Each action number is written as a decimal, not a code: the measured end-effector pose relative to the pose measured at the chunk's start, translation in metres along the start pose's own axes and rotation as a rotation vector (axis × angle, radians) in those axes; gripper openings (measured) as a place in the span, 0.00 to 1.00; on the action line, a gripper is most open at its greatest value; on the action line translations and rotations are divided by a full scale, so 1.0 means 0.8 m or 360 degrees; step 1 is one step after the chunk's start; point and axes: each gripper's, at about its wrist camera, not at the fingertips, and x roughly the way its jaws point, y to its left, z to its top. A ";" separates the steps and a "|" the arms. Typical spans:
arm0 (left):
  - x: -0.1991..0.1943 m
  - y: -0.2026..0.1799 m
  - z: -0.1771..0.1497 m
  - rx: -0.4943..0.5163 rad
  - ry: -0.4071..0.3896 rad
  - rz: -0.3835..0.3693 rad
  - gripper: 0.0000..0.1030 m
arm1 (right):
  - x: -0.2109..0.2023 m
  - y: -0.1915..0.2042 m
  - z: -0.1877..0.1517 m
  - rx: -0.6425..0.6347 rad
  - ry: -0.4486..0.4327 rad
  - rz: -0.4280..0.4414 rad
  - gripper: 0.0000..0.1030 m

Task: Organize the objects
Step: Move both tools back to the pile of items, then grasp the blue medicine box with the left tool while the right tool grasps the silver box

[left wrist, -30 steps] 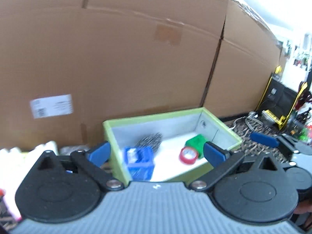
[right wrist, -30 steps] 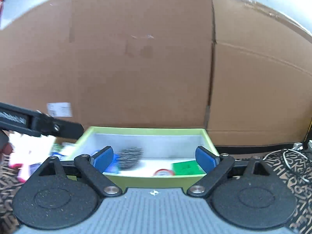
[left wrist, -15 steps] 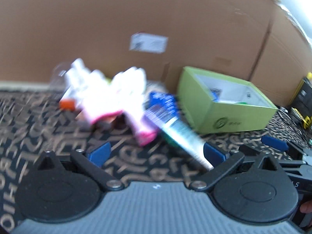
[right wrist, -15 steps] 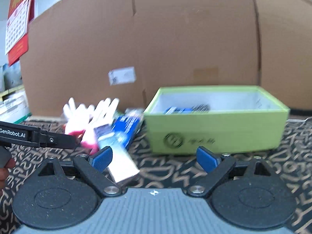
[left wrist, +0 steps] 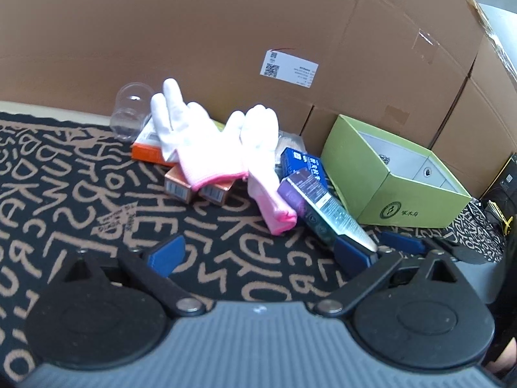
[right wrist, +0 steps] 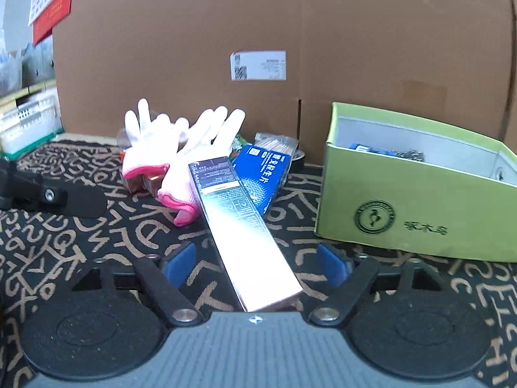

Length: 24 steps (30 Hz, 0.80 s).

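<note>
A green box [left wrist: 397, 174] [right wrist: 416, 200] stands open at the right, with items inside. Beside it lies a pile: two white gloves with pink cuffs [left wrist: 206, 142] [right wrist: 181, 158], a long shiny box [right wrist: 242, 226] [left wrist: 323, 210], a blue box [right wrist: 263, 171] [left wrist: 302, 163], orange boxes [left wrist: 148, 150] and a clear cup [left wrist: 129, 110]. My right gripper [right wrist: 257, 263] is open, low over the mat, with the long shiny box's near end lying between its fingers. My left gripper [left wrist: 258, 253] is open and empty, in front of the pile.
Large cardboard cartons [left wrist: 226, 32] wall off the back. A black mat with tan letters [left wrist: 80, 194] covers the surface. The left gripper's finger [right wrist: 64, 195] shows at the left of the right wrist view. White crates [right wrist: 26, 119] stand far left.
Both grippers have swung away from above the green box, leftward and down to the pile. The long shiny box now lies between the right gripper's open fingers.
</note>
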 end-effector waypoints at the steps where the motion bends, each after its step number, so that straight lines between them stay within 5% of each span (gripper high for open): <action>1: 0.004 -0.001 0.003 0.0010 0.0004 -0.0005 0.93 | 0.002 -0.001 0.001 0.0007 0.0007 0.0003 0.71; 2: 0.007 -0.002 0.006 0.0021 0.0011 -0.0007 0.90 | 0.003 -0.001 0.002 0.0019 0.0023 0.0006 0.55; 6: 0.023 -0.010 0.018 0.0072 0.0028 -0.0012 0.80 | -0.012 -0.011 -0.003 0.0146 0.0013 -0.0006 0.46; 15: 0.071 -0.067 0.047 0.0182 0.0052 -0.0128 0.75 | -0.082 -0.030 -0.045 0.0252 0.0003 -0.0112 0.43; 24: 0.170 -0.116 0.048 0.0429 0.0138 0.0148 0.76 | -0.108 -0.042 -0.064 0.0296 0.0011 -0.0201 0.43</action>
